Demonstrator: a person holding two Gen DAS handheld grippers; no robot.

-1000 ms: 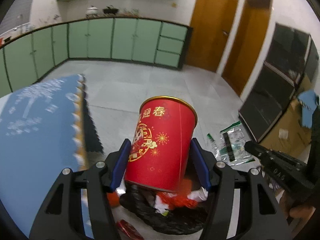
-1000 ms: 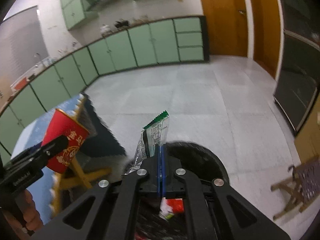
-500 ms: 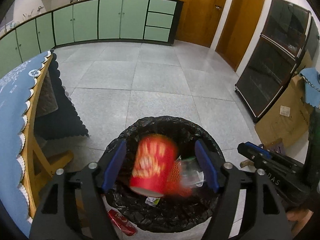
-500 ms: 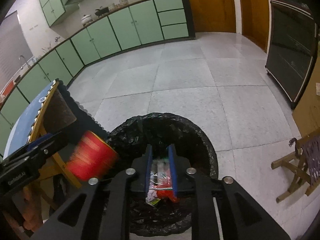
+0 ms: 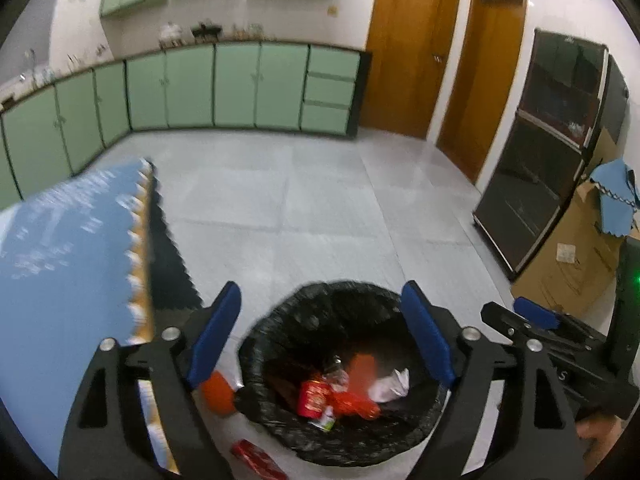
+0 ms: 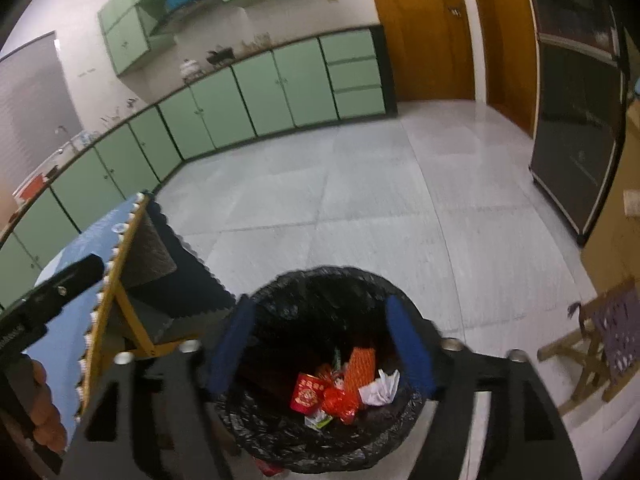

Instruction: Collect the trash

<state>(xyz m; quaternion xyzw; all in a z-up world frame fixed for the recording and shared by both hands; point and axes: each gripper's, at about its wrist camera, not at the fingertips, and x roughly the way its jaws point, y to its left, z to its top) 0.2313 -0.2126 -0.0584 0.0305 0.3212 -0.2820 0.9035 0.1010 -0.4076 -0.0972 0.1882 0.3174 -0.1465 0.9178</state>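
**A:** Black plastic lines the trash bin (image 5: pixel 340 380), and it sits straight below and just ahead of both tools. The left hand-held gripper (image 5: pixel 320 340) hangs over it with its blue pads wide apart and nothing between them.

**B:** And the right hand-held gripper (image 6: pixel 320 344)?

**A:** Also spread, also empty, framing the bin's mouth from above. In the left view it shows off to the right, just beside the rim.

**B:** Where is the trash itself?

**A:** Most of it lies down in the bin: a red cup (image 6: pixel 308 397) on its side, a red wrapper (image 6: pixel 340 402), a crumpled white paper (image 6: pixel 380 390) and an orange packet (image 6: pixel 360 364) leaning upright. What seems left to collect is on the floor to the bin's left: a red packet (image 5: pixel 256 458) touching the bin's base, its long axis running diagonally toward the lower right, and an orange ball-like thing (image 5: pixel 218 392) partly hidden behind the left pad.

**B:** Which hand is nearer?

**A:** The left, I judge; both pieces lie below and to its own side.

**B:** Anything in the way?

**A:** The table (image 5: pixel 60 264) with its blue scalloped cloth stands close on the left, and its yellow leg (image 6: pixel 132 320) comes down near there, so reaching low could be cramped. A folding stool (image 6: pixel 600 344) stands well apart on the right.
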